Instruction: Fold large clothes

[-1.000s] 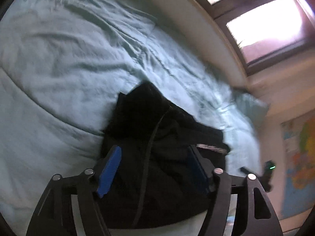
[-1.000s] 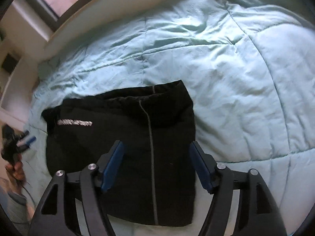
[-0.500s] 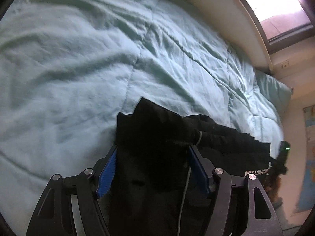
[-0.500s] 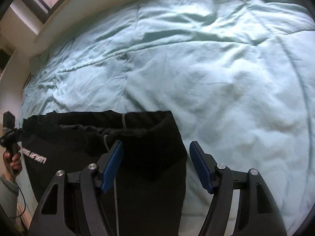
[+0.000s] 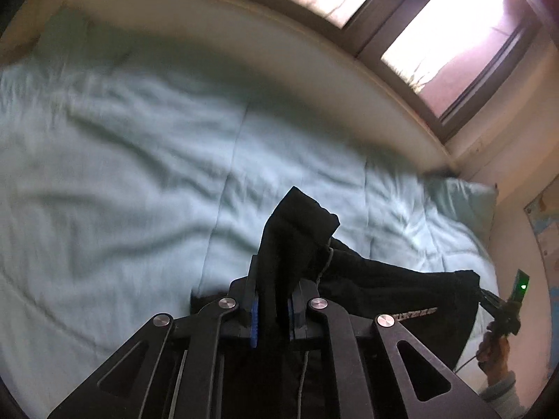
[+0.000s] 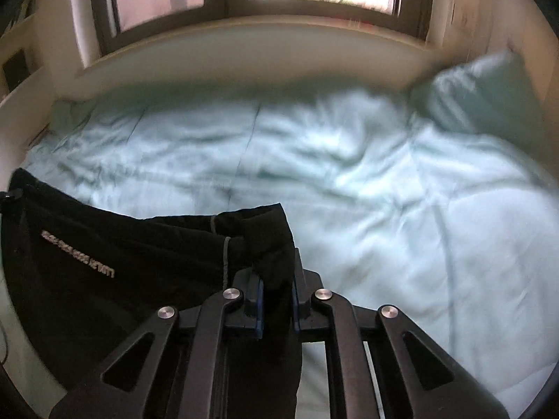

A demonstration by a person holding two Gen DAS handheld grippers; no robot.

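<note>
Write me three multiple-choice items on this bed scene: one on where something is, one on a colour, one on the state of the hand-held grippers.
1. Where is the pillow in the right wrist view?
A. At the upper right, against the wall
B. Under the dark garment
C. On the window ledge

2. What colour is the quilt?
A. Red
B. Pale blue-green
C. Yellow

3. How do the left hand-held gripper and the right hand-held gripper stand?
A. Both wide open over the garment
B. Only one is shut
C. Both shut on the black garment

Answers:
1. A, the pillow leans at the bed's far right corner.
2. B, the cover is light teal all over.
3. C, black cloth is pinched between each pair of blue pads, whose jaws have just closed.
</note>
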